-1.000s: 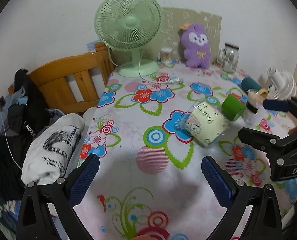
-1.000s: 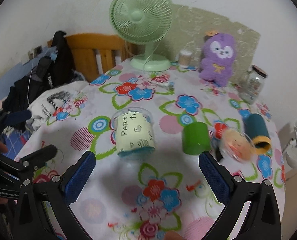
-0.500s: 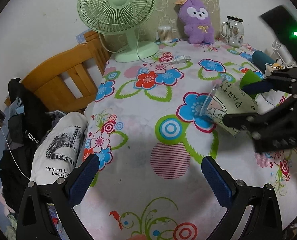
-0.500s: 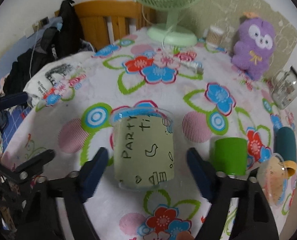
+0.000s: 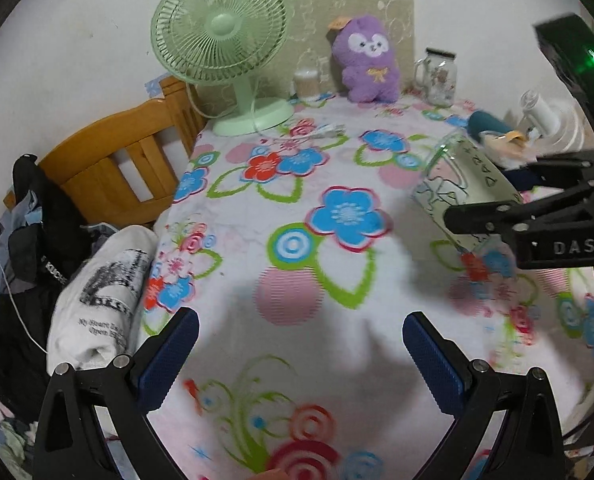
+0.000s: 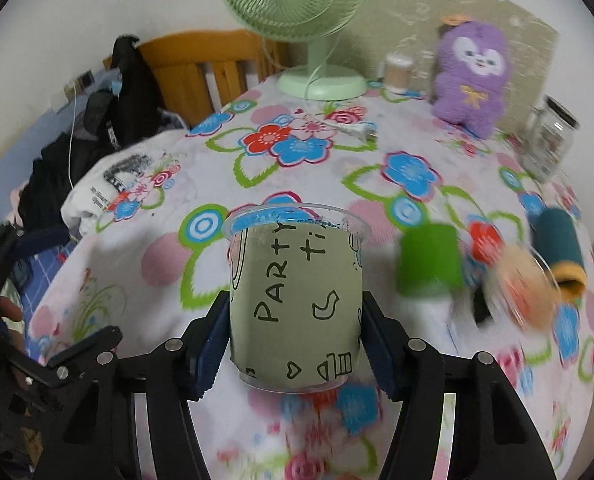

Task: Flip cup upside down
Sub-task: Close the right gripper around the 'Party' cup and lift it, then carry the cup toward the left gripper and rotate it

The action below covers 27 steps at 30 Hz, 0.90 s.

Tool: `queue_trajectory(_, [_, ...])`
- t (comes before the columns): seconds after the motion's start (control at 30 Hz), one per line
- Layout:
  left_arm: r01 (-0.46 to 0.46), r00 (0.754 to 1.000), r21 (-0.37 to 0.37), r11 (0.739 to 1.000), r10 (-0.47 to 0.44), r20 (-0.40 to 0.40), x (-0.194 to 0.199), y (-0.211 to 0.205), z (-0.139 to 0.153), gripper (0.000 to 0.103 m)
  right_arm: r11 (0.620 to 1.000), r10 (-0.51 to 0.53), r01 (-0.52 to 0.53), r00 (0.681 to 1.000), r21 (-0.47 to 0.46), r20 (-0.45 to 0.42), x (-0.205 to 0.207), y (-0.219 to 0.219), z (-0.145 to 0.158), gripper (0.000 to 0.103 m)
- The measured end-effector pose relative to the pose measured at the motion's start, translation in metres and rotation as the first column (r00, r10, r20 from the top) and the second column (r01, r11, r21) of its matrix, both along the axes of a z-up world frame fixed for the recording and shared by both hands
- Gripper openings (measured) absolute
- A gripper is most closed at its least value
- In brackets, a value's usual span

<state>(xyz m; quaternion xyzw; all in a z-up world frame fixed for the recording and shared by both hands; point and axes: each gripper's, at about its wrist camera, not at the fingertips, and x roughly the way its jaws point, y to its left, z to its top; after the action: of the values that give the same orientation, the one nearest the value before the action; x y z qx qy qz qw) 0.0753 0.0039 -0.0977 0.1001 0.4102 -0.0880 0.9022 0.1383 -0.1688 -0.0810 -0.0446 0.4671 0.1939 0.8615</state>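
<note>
A clear plastic cup (image 6: 297,300) with a pale green "PARTY" sleeve lies with its open mouth pointing away from the camera. My right gripper (image 6: 295,344) is shut on the cup, its blue pads pressed on both sides near the base. In the left wrist view the cup (image 5: 461,188) is tilted, held above the floral tablecloth by the right gripper (image 5: 497,208). My left gripper (image 5: 297,344) is open and empty over the table's near edge.
A green cup (image 6: 429,264), a teal cup (image 6: 557,244) and a clear cup with orange print (image 6: 525,284) lie right of the held cup. A green fan (image 5: 221,40), purple plush (image 5: 369,64) and glass jar (image 5: 439,76) stand at the back. A wooden chair (image 5: 113,160) with clothes is at left.
My right gripper closed on the cup and lifted it off the table. The left gripper stayed open and shifted a little.
</note>
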Motion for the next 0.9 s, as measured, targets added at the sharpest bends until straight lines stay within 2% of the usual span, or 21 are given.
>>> queue_trajectory(0.2, [0.047,0.999,-0.076,0.996,-0.045,0.019,-0.040,-0.027,0.002,0.103,0.996,-0.088,0.088,0.996,0.026,0.001,-0.055,-0.040,0.004,0.064])
queue_trajectory(0.37, [0.073,0.997,-0.112,0.991,-0.072,0.011,-0.069,-0.049,-0.005,0.103,0.989,-0.147,0.148,0.989,0.007,-0.030,-0.088,-0.062,-0.007,0.064])
queue_trajectory(0.47, [0.084,0.996,-0.121,0.989,-0.084,0.000,-0.080,-0.061,-0.011,0.103,0.986,-0.166,0.165,0.985,-0.028,-0.050,-0.096,-0.066,-0.020,0.064])
queue_trajectory(0.57, [0.087,0.996,-0.111,0.990,-0.087,0.003,-0.088,-0.070,-0.014,0.103,0.984,-0.181,0.180,0.980,-0.019,-0.080,-0.102,-0.071,-0.032,0.064])
queue_trajectory(0.8, [0.099,0.995,-0.106,0.990,-0.096,0.028,-0.101,-0.080,-0.014,0.103,0.983,-0.184,0.184,0.979,-0.005,-0.092,-0.101,-0.067,-0.037,0.065])
queue_trajectory(0.9, [0.091,0.995,-0.113,0.989,-0.087,0.038,-0.105,-0.080,-0.014,0.103,0.982,-0.183,0.186,0.978,0.020,-0.101,-0.100,-0.068,-0.036,0.074])
